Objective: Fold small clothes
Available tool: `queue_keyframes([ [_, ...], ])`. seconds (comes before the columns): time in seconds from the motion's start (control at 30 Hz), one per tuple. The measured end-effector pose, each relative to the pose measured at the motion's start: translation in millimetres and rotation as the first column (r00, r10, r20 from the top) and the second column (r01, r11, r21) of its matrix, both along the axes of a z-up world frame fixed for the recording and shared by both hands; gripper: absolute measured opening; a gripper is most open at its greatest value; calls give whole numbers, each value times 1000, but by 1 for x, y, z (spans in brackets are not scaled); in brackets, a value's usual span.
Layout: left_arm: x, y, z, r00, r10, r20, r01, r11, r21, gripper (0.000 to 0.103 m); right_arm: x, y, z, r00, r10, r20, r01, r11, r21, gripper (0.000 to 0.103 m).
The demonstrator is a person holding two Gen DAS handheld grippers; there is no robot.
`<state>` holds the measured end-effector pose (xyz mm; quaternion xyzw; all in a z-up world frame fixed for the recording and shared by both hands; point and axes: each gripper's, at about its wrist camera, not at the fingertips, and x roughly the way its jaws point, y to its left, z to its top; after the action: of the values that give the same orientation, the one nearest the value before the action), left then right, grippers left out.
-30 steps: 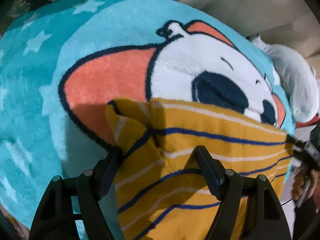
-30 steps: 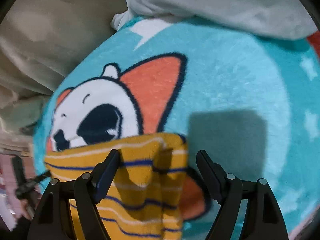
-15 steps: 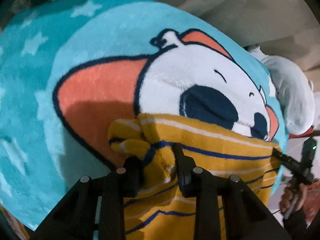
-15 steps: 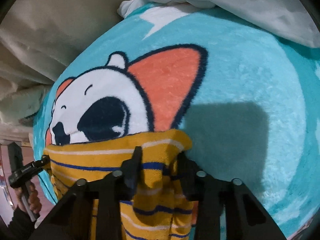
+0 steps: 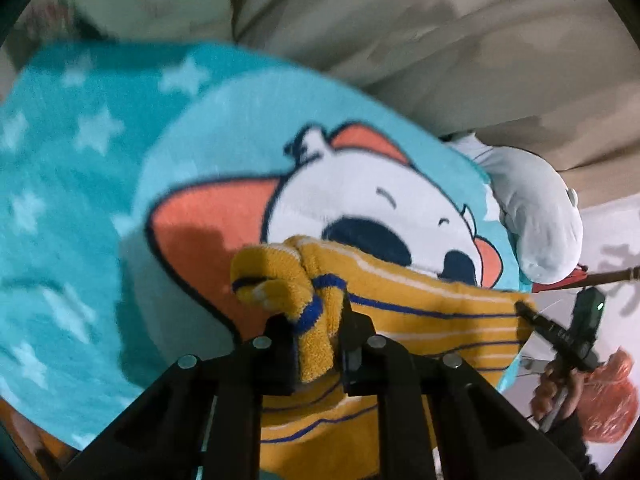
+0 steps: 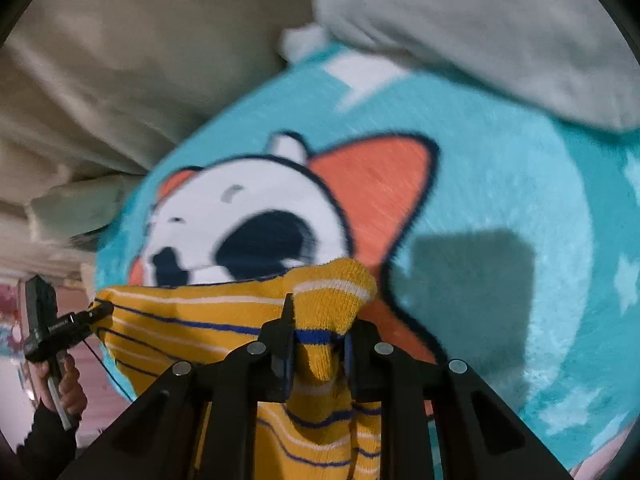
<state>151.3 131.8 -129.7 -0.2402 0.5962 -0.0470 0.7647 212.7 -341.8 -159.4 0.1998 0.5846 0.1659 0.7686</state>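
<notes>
Beneath the striped garment, a turquoise cartoon rug; beige bedding behind.

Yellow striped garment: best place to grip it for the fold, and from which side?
Take the yellow striped garment at its two far corners, coming from above and from its near side. The left gripper and right gripper are closing on those bunched corners; the edge between spans taut.

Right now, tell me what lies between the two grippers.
The mustard-yellow knit garment with blue and white stripes, its top edge stretched from the left gripper to the right gripper; both jaws closing on bunched corners, shown in both wrist views.
</notes>
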Motion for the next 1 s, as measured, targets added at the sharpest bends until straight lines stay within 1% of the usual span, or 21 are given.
queue_keyframes([
  [0.1,21,15,16,998,52,48,-52,999,-1,14,22,8,20,998,1,61,-2,1000,21,20],
  [0.2,60,17,25,993,59,107,-65,997,49,14,65,19,32,993,-10,117,6,999,39,20],
  [0.3,94,24,26,989,71,129,-81,994,68,14,107,34,39,985,13,169,-12,1000,-9,20],
  [0.37,117,23,14,989,70,134,-86,989,117,17,135,44,34,984,40,174,-31,998,-58,22],
  [0.4,127,19,2,991,70,115,-84,988,126,21,153,52,21,987,74,145,-59,992,-111,23],
  [0.43,136,13,-17,996,54,77,-65,985,157,21,162,56,11,989,75,127,-56,988,-146,27],
  [0.47,138,10,-27,997,46,60,-57,979,198,26,166,59,3,991,67,113,-48,985,-166,33],
  [0.5,139,5,-45,999,33,15,-36,961,275,34,171,63,-10,994,65,85,-49,982,-185,34],
  [0.53,139,2,-52,1000,25,-17,-19,954,299,39,173,65,-18,996,71,55,-60,980,-188,35],
  [0.57,134,3,-58,999,25,-47,-9,955,298,43,172,65,-24,998,69,14,-65,978,-198,37],
  [0.6,126,5,-58,998,35,-54,-19,961,277,48,167,64,-23,998,69,-8,-69,976,-206,39],
  [0.63,114,8,-52,998,54,-40,-43,967,252,52,157,59,-17,997,73,-13,-74,977,-202,44],
  [0.7,84,16,-32,993,115,10,-114,965,235,68,130,50,3,998,58,15,-55,983,-173,62],
  [0.73,71,19,-24,990,139,31,-142,965,221,71,115,46,10,998,52,26,-48,988,-148,77],
  [0.77,55,21,-18,985,166,43,-171,966,193,75,97,41,16,998,50,35,-46,993,-106,79],
  [0.8,41,21,-15,981,191,37,-195,967,167,75,77,37,17,998,50,26,-48,997,-58,79],
  [0.83,25,18,-16,979,205,6,-204,970,133,75,61,35,13,999,51,6,-51,998,-32,79],
  [0.9,6,4,-24,982,186,-27,-183,980,82,75,29,34,-5,998,24,-55,-25,1000,-11,79],
  [0.93,2,-2,-29,984,174,-43,-170,982,83,75,14,31,-16,997,4,-83,-3,1000,12,76],
  [0.97,-3,-12,-37,986,154,-64,-149,986,81,75,5,31,-23,995,-10,-101,12,1000,20,67],
  [1.0,-4,-20,-46,986,140,-88,-135,989,69,75,-5,30,-33,992,-29,-126,33,999,29,64],
])
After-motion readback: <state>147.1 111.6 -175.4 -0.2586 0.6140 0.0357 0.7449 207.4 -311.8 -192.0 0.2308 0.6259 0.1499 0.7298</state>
